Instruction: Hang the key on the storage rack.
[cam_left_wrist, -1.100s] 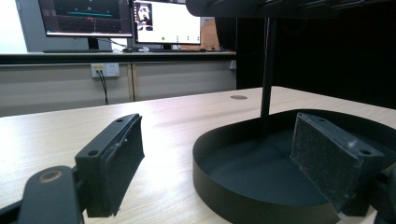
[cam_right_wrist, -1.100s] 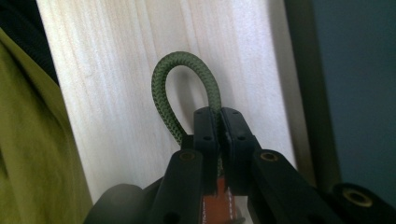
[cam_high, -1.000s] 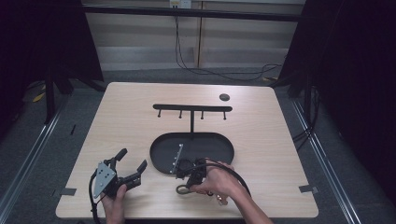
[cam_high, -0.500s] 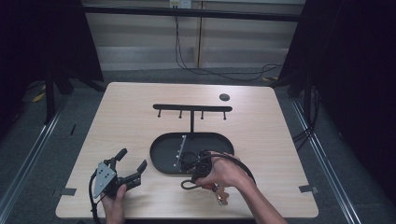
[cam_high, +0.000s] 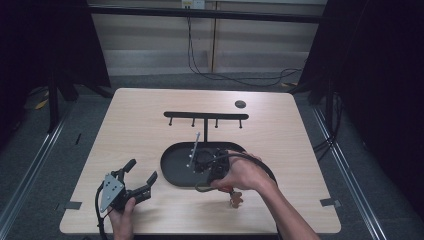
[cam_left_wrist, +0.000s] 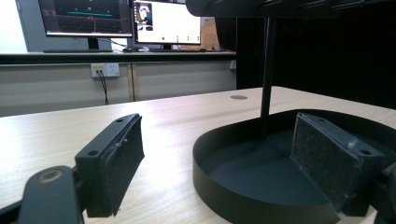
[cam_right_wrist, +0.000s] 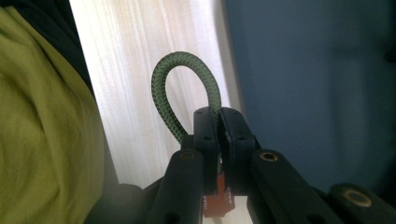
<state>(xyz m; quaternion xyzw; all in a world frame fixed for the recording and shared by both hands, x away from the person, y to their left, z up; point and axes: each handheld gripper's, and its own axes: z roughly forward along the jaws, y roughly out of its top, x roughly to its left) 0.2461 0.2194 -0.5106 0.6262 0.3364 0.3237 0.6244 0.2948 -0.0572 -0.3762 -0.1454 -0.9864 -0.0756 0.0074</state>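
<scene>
**Left jaws wide apart at the tray's edge**

Looking along my left gripper (cam_left_wrist: 219, 163), I saw its two black jaws standing well apart, nothing between them. The left pad (cam_left_wrist: 122, 161) hung over bare wooden table (cam_left_wrist: 177, 116); the right pad (cam_left_wrist: 327, 158) sat in front of the black oval tray (cam_left_wrist: 219, 191). A thin black post (cam_left_wrist: 267, 70) rose from the tray's floor to a dark crossbar (cam_left_wrist: 280, 7) overhead. Farther off I noted a small dark disc (cam_left_wrist: 238, 97) on the table, a wall socket (cam_left_wrist: 105, 70), and two lit monitors (cam_left_wrist: 126, 21).
</scene>
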